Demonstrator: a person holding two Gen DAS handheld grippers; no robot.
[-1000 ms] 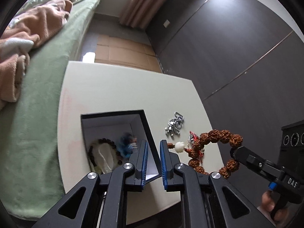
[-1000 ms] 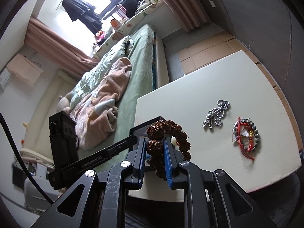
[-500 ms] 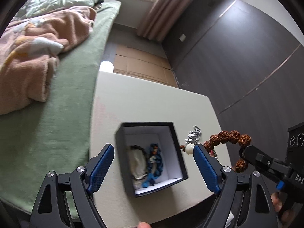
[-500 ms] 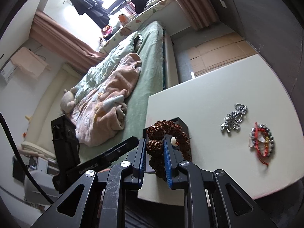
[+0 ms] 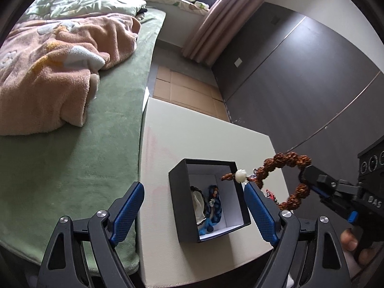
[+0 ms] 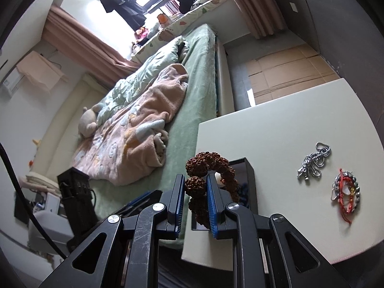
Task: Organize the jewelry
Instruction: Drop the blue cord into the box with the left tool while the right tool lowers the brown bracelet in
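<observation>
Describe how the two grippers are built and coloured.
Both share one build. The left gripper and right gripper have black angular linkage arms with silver pivot bolts and blue textured finger pads. The right one's body bears white lettering; a black cable hangs nearby.

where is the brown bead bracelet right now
The brown bead bracelet hangs pinched in the right claw, beside the open black box, right of it in the left wrist view.
</observation>
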